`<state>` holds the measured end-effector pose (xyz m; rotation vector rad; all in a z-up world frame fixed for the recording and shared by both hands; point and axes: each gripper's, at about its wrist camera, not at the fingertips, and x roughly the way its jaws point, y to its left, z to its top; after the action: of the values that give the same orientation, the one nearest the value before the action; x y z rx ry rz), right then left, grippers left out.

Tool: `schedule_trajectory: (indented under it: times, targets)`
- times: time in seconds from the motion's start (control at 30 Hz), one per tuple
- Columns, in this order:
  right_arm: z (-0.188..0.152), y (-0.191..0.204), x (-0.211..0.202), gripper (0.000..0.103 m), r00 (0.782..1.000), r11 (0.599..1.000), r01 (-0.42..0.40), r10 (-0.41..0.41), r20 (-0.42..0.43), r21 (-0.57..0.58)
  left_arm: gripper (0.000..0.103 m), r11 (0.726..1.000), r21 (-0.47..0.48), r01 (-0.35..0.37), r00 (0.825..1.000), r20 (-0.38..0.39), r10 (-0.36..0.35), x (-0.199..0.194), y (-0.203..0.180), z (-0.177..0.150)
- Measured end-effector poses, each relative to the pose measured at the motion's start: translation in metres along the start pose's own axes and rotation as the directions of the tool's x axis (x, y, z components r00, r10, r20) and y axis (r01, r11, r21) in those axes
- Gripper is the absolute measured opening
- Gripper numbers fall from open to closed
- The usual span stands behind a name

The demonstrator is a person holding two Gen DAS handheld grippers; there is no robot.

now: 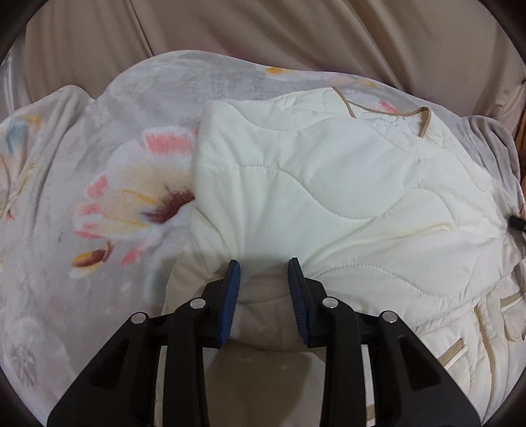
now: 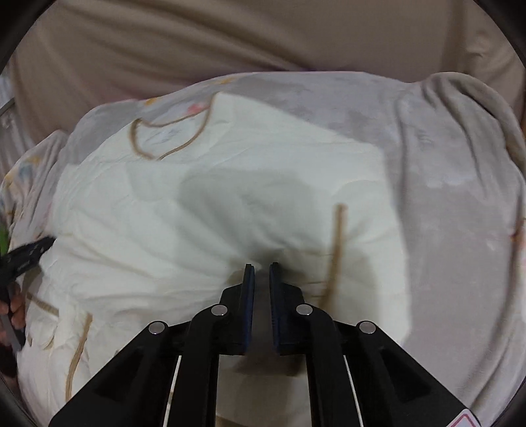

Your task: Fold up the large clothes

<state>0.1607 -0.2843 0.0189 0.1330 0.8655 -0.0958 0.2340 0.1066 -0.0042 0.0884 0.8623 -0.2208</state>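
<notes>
A cream quilted jacket [image 1: 328, 184] with tan trim lies partly folded on a grey floral blanket [image 1: 98, 197]; its collar is at the far side. My left gripper [image 1: 264, 267] is open, its blue pads just above the jacket's near left edge, holding nothing. In the right wrist view the jacket [image 2: 197, 210] fills the middle. My right gripper [image 2: 262, 267] is nearly closed with a narrow gap, its tips down against the fabric beside a tan trim strip [image 2: 335, 249]; whether cloth is pinched is hidden. The left gripper [image 2: 26, 254] shows at the left edge.
The blanket [image 2: 460, 197] covers the surface and hangs rumpled at the right. A beige curtain [image 1: 263, 29] hangs behind. Jacket pockets with tan trim [image 1: 486, 325] lie at the near right.
</notes>
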Motion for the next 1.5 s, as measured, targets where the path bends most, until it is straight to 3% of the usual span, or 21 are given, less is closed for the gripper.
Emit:
schedule_trajectory:
  times: [0.1,0.17,0.23,0.33,0.47,0.5,0.57,0.67,0.7,0.73,0.77,0.87,0.97,1.07,1.1,1.2,1.27,1.33,1.4,1.47,1.5]
  targets:
    - [0.03,0.027,-0.011,0.017,0.996,0.996,-0.07,0.072,0.043,-0.047,0.028,0.998,-0.014,0.065,0.998,0.025,-0.065,-0.024,-0.004,0.013]
    - [0.058,0.059,-0.003,0.019,0.986,0.985,-0.157,0.16,0.044,-0.077,0.034,0.996,-0.017,0.09,0.993,0.077,-0.089,-0.042,-0.004,0.035]
    - [0.086,0.097,0.015,0.026,0.973,0.968,-0.223,0.229,0.043,-0.114,0.052,0.997,-0.02,0.08,0.989,0.122,-0.077,-0.047,-0.005,0.064]
    - [0.121,0.145,0.058,0.035,0.949,0.943,-0.315,0.316,-0.004,-0.111,0.052,0.999,-0.038,0.023,0.993,0.119,-0.019,-0.023,-0.002,0.102]
    - [0.15,0.189,0.115,0.038,0.938,0.936,-0.346,0.343,-0.049,-0.07,0.047,0.996,-0.084,-0.036,0.998,0.043,0.039,0.034,0.013,0.123]
    - [0.155,0.198,0.129,0.042,0.941,0.938,-0.337,0.333,-0.061,-0.081,0.042,0.995,-0.096,-0.04,0.999,0.013,0.042,0.047,0.018,0.121]
    - [0.161,0.209,0.15,0.049,0.945,0.943,-0.323,0.316,-0.081,-0.084,0.044,0.992,-0.126,-0.022,0.999,-0.038,0.018,0.069,0.028,0.114]
    - [0.164,0.219,0.181,0.051,0.939,0.943,-0.327,0.318,-0.131,-0.053,0.045,0.994,-0.1,-0.043,0.999,-0.03,0.04,0.078,0.031,0.102]
    - [0.163,0.222,0.185,0.048,0.935,0.94,-0.336,0.325,-0.14,-0.06,0.045,0.994,-0.092,-0.051,0.999,-0.02,0.049,0.078,0.03,0.099]
    - [0.161,0.228,0.186,0.018,0.93,0.931,-0.351,0.335,-0.15,-0.099,0.045,0.995,-0.086,-0.058,0.998,-0.012,0.057,0.078,0.028,0.097]
    - [0.16,0.231,0.184,0.001,0.934,0.928,-0.345,0.324,-0.151,-0.139,0.045,0.994,-0.082,-0.066,0.998,-0.004,0.066,0.078,0.028,0.096]
    - [0.163,0.225,0.173,0.002,0.953,0.94,-0.302,0.299,-0.041,-0.157,0.046,0.994,-0.06,-0.092,0.995,0.019,0.093,0.082,0.023,0.092]
    - [0.16,0.22,0.203,0.0,0.961,0.956,-0.268,0.255,-0.11,-0.118,0.046,0.992,-0.044,-0.116,0.993,0.026,0.118,0.084,0.017,0.093]
    - [0.166,0.226,0.182,0.0,0.976,0.967,-0.212,0.204,-0.07,-0.141,0.049,0.991,-0.054,-0.118,0.993,0.02,0.12,0.084,0.019,0.093]
    - [0.166,0.226,0.165,0.006,0.979,0.971,-0.202,0.201,-0.019,-0.131,0.05,0.991,-0.061,-0.116,0.993,0.018,0.118,0.084,0.02,0.093]
    - [0.16,0.244,0.129,0.015,0.963,0.951,-0.24,0.258,0.074,-0.195,0.052,0.991,-0.077,-0.112,0.993,0.015,0.113,0.085,0.021,0.092]
    - [0.153,0.271,0.13,0.015,0.939,0.907,-0.332,0.344,-0.001,-0.259,0.052,0.991,-0.072,-0.117,0.993,0.017,0.119,0.085,0.02,0.092]
    - [0.139,0.303,0.149,0.011,0.924,0.864,-0.381,0.362,-0.119,-0.33,0.054,0.99,-0.074,-0.119,0.993,0.017,0.121,0.085,0.02,0.091]
    - [0.128,0.315,0.178,0.006,0.944,0.873,-0.324,0.27,-0.192,-0.366,0.059,0.989,-0.089,-0.119,0.993,0.014,0.12,0.085,0.023,0.09]
    - [0.131,0.297,0.189,0.0,0.931,0.879,-0.352,0.295,-0.214,-0.321,0.064,0.987,-0.12,-0.106,0.994,0.0,0.107,0.087,0.03,0.09]
    - [0.137,0.283,0.188,0.0,0.939,0.893,-0.334,0.285,-0.195,-0.302,0.067,0.986,-0.133,-0.096,0.995,-0.004,0.097,0.087,0.033,0.09]
